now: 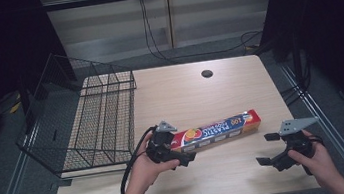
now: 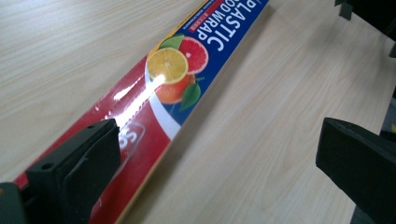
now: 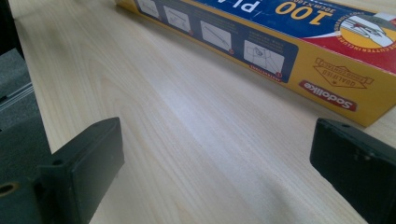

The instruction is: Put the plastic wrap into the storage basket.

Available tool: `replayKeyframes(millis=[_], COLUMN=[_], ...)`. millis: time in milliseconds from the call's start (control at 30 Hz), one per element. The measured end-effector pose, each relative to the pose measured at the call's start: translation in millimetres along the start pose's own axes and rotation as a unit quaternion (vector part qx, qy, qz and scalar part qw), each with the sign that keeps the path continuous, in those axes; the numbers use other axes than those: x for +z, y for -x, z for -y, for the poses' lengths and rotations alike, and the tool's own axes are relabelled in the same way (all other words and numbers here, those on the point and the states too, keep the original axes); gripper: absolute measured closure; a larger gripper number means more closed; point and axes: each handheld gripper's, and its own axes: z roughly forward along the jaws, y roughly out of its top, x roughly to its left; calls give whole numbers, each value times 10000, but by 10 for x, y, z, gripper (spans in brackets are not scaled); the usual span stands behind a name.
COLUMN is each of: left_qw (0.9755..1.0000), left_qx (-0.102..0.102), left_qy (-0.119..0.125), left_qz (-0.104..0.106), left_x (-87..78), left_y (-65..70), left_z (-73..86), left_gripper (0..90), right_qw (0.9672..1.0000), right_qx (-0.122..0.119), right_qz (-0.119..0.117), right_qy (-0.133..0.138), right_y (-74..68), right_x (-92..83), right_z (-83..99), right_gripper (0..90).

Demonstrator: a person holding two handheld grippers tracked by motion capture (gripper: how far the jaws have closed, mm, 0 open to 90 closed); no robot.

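Two grippers stand with their jaws wide and hold nothing, and the work in hand looks like taking up the box of plastic wrap (image 1: 217, 130), which lies flat on the wooden table (image 1: 200, 93) near its front half, its long axis running slightly uphill to the right in the high view. The left gripper (image 1: 180, 154) sits at the box's left end; in the left gripper view one jaw hangs over the red part of the lid while the other stands well off over bare wood, so the box is not yet centred between them. To grip well, I judge that hand should shift sideways until the narrow box lies midway, then close across its width squarely, not on a corner, since glossy card may slip or crush. The right gripper (image 1: 280, 149) waits near the right end, just apart from the yellow side. A wire basket (image 1: 95, 119) stands to the left, a likely goal, so lifting level matters.
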Motion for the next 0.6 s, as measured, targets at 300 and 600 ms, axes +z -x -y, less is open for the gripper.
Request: replayKeyframes(millis=[300, 600], left_qw=[9995, 9978], left_qx=[183, 422], left_qy=[-219, -477], left_qz=[-160, -186], left_x=[159, 343], left_y=[4, -21], left_z=[-276, -529], left_gripper=[26, 32], right_qw=[9999, 9998], right_qx=[105, 168], right_qz=[48, -14], right_qy=[44, 65], right_y=[34, 31], right_x=[-16, -28], right_z=[11, -1], right_gripper=[27, 27])
